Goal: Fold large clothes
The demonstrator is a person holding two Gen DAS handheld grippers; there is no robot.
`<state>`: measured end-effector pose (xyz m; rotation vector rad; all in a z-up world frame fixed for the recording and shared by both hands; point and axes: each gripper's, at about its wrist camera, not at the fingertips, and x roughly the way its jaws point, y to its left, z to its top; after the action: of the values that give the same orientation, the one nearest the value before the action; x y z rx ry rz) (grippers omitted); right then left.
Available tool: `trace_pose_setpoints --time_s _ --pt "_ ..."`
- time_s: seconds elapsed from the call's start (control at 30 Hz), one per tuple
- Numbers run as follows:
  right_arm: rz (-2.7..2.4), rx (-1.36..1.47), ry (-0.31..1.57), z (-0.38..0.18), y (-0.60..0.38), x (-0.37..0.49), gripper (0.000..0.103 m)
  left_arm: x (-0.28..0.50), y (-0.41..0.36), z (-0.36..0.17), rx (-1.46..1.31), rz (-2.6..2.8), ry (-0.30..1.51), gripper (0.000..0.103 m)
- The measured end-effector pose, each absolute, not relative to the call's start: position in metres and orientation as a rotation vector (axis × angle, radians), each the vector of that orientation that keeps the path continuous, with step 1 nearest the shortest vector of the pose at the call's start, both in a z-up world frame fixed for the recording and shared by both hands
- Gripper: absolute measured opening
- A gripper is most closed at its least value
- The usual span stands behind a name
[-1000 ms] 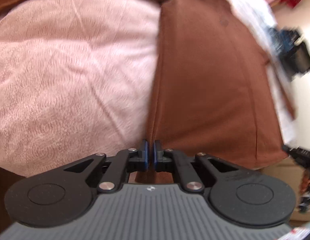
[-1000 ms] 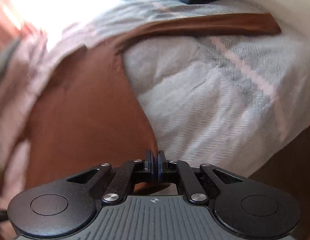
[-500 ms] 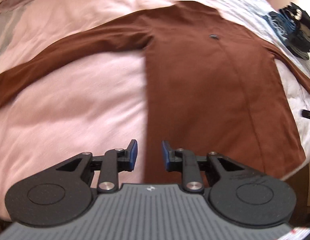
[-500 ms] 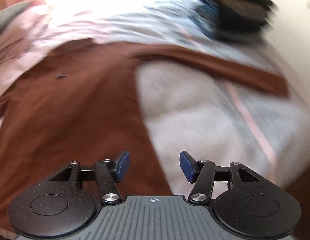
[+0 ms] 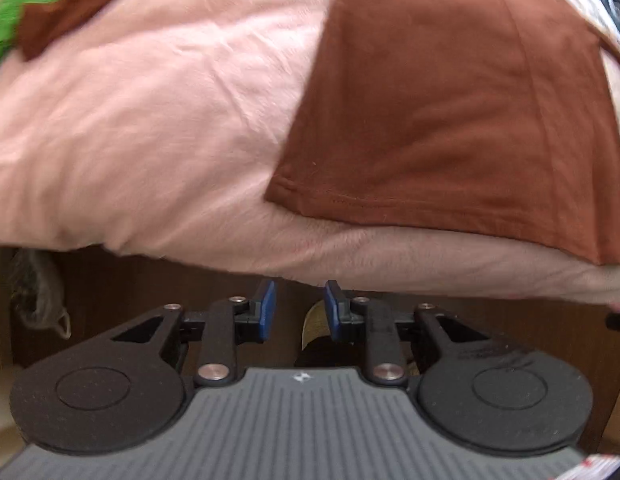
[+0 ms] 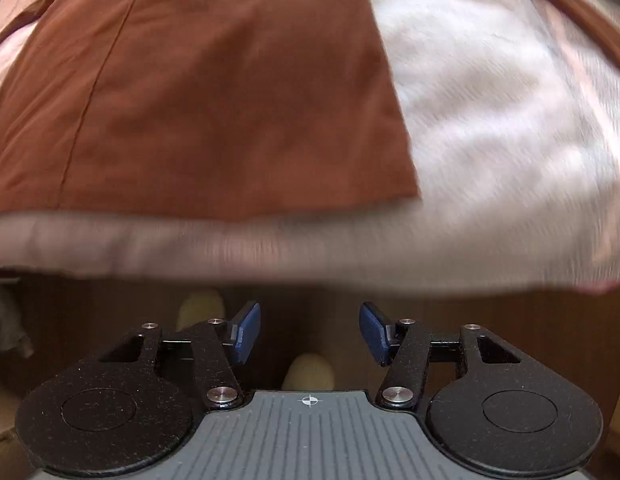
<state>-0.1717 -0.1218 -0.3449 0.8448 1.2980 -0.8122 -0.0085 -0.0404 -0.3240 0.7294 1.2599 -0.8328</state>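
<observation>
Left gripper point(image 5: 297, 306), right gripper point(image 6: 310, 332): jaws standing apart, empty, hanging off bed's near edge. Brown garment point(image 5: 450, 100): lying flat on pink bedding point(image 5: 150, 120), hem nearest. Risk: fingers pinching bedding together with hem, dragging garment askew

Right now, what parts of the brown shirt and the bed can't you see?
- Brown shirt: collar and right sleeve cut off by the left wrist view's top edge.
- White blanket: its weave smeared by motion blur, right wrist view.
- Under the bed: dark, partly blocked by both open tongs.
</observation>
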Motion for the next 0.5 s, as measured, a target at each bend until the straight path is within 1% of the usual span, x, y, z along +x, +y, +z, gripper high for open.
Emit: trace_pose_setpoints --time_s 0.07,0.13,0.2,0.27,0.3,0.33,0.43,0.5 --pt "-0.807 0.845 1.251 -0.313 -0.128 -0.182 0.053 -0.019 -0.036 -0.29 0.69 -0.837 1.222 0.023" --pt "-0.81 0.849 1.182 -0.277 -0.135 -0.19 0.054 -0.032 -0.039 -0.255 0.655 -0.855 1.178 0.034" --pt "-0.801 0.826 1.099 -0.236 -0.138 -0.195 0.061 -0.047 -0.046 -0.222 0.624 -0.87 1.134 0.039" --pt "-0.8 0.778 1.029 -0.194 -0.141 -0.197 0.066 -0.064 -0.056 -0.191 0.589 -0.9 1.076 0.046" --pt "-0.802 0.748 0.996 -0.174 -0.139 -0.198 0.067 -0.071 -0.058 -0.177 0.577 -0.911 1.052 0.053" --pt "-0.803 0.727 0.966 -0.157 -0.138 -0.2 0.067 -0.082 -0.06 -0.163 0.565 -0.924 1.026 0.056" --pt "-0.785 0.704 0.899 -0.116 -0.128 -0.21 0.07 -0.103 -0.053 -0.132 0.547 -0.943 0.982 0.058" --pt "-0.757 0.71 0.885 -0.096 -0.12 -0.218 0.071 -0.117 -0.045 -0.119 0.546 -0.941 0.976 0.061"
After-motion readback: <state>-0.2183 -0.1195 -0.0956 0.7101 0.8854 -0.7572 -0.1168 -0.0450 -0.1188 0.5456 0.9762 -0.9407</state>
